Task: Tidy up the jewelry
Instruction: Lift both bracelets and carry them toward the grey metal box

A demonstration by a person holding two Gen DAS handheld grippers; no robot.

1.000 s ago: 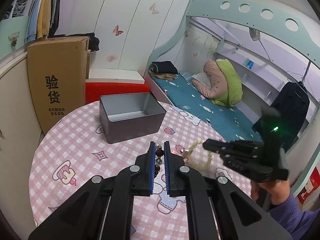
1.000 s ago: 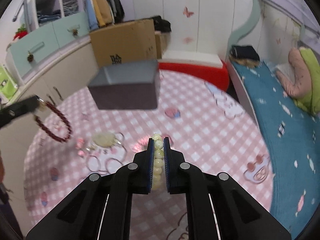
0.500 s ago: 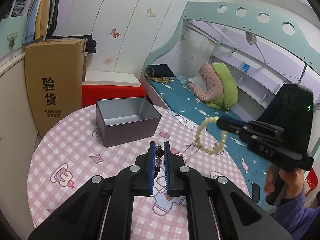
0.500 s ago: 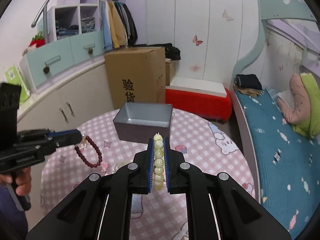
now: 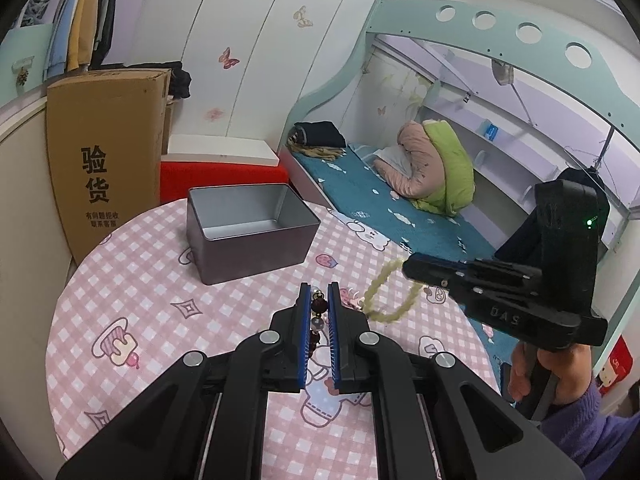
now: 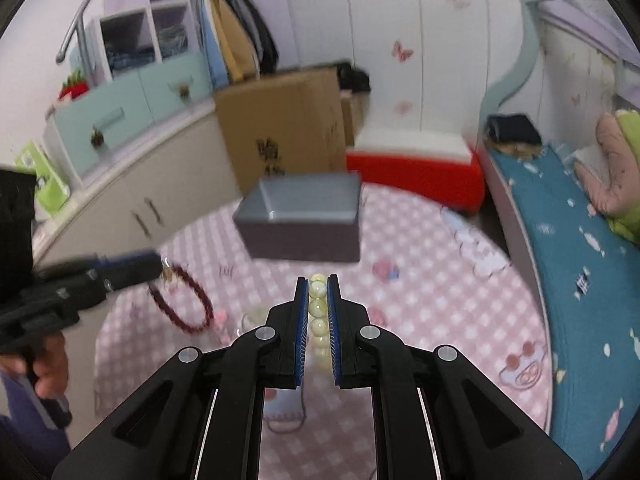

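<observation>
Lowered since half a second ago, the pale bracelet [image 6: 319, 322] is pinched in the right claw [image 6: 318, 284] above the surface [image 5: 132, 280], right of the tin [image 5: 248, 232], while the red bracelet [image 6: 182, 300] is pinched in the left claw [image 5: 319, 294].

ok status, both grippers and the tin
Left gripper shut on dark red bracelet. Right gripper shut on pale bead bracelet. Open metal tin ahead, nothing blocking.

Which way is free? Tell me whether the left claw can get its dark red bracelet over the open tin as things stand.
Probably yes. The left claw is shut on the dark red bracelet, and the tin sits open-topped straight ahead with only bare tablecloth between. The right claw, holding the pale bead bracelet, is off to the side.
</observation>
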